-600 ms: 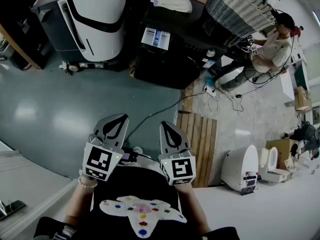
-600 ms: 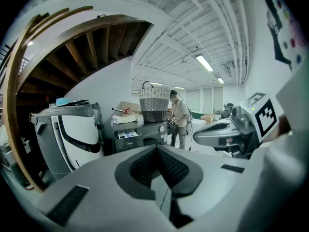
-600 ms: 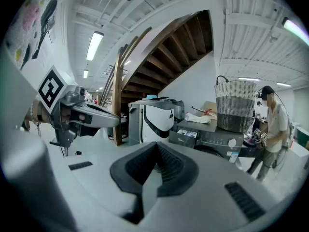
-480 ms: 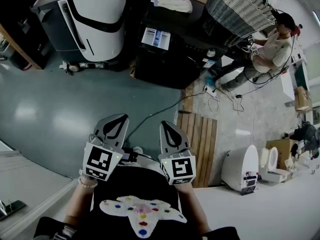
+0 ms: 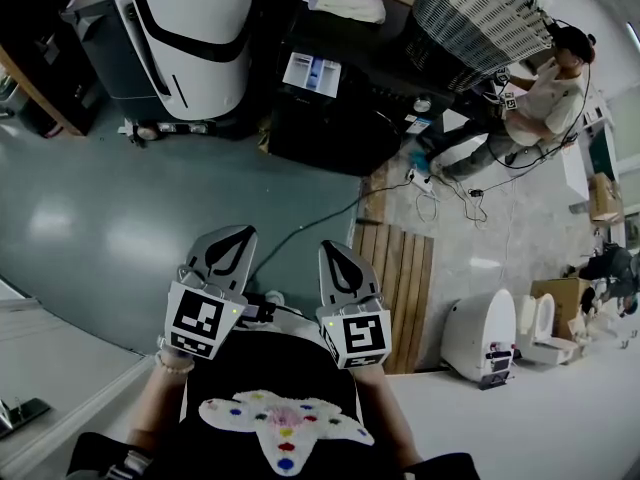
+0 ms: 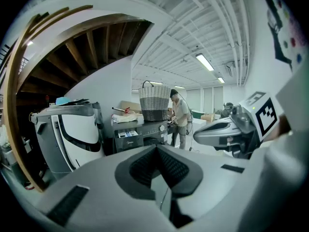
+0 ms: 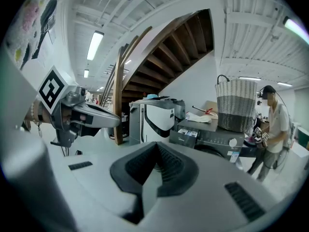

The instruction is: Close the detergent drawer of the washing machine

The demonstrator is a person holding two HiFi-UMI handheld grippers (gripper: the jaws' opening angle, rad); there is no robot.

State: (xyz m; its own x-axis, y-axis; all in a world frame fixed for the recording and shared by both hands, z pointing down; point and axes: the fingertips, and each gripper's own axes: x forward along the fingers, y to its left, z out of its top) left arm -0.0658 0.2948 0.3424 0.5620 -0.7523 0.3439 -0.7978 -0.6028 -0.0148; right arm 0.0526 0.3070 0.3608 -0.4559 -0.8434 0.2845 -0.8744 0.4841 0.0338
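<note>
Black washing machine point(image 5: 330, 128), white-and-grey woven basket point(image 7: 236, 105), teal floor point(image 5: 120, 228).

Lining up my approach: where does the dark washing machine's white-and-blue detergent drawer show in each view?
Head view: white-and-blue detergent drawer, upper centre.
Left gripper view: drawer, just left of centre.
Right gripper view: drawer, just right of centre.
Shared landmark: grey woven basket, up and right of the drawer in every view.

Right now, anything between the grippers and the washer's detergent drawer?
Nothing solid. Open floor separates the left gripper and right gripper, both shut, from the detergent drawer on the washing machine; only a thin cable lies across that floor.
</note>
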